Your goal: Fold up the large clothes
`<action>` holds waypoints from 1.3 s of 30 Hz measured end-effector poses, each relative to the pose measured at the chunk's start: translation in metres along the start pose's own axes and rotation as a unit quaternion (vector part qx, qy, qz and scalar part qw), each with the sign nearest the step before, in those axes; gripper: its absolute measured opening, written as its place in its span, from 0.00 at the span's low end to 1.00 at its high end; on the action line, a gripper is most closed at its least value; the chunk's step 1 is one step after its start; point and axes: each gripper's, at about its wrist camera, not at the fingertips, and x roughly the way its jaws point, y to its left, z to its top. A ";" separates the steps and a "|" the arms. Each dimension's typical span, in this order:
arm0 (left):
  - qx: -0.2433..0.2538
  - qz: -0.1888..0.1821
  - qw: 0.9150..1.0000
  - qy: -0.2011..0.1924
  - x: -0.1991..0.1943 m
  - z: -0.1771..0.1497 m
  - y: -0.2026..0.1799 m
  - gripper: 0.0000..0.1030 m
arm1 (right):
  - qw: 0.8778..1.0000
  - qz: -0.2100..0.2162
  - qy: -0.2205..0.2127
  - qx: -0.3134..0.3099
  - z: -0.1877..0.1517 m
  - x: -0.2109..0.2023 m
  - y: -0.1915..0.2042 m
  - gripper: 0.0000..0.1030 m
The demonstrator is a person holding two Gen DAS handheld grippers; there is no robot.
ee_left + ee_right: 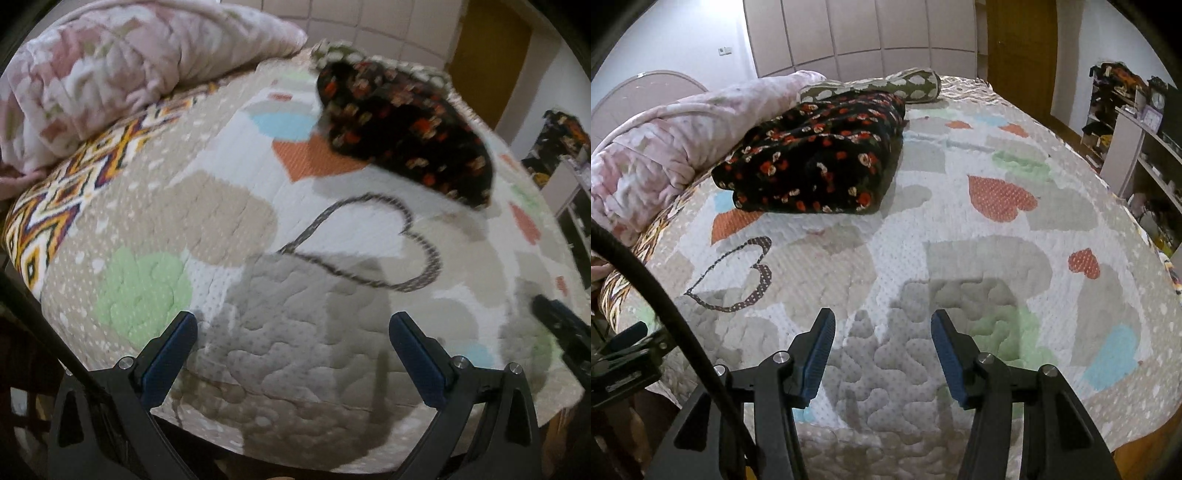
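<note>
While both tools hang over the near end of the bed [960, 221], the left gripper [293, 332] has its blue pads spread wide with only quilt between them, and the right gripper [882, 332] stands parted too, nothing in it. Beyond them, on the heart-patterned quilt [229, 221], the folded black floral garment [816, 166] lies flat toward the far left side, just beside the bunched pink comforter [665, 147]. Further still, a green cloud-print pillow [886, 85] sits right behind it, with the wardrobe [849, 33] at the back.
</note>
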 end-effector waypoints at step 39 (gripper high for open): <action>0.027 0.043 0.993 -0.106 -0.052 -0.005 -0.016 1.00 | 0.995 -0.086 0.013 -0.052 -0.008 0.008 0.017 0.65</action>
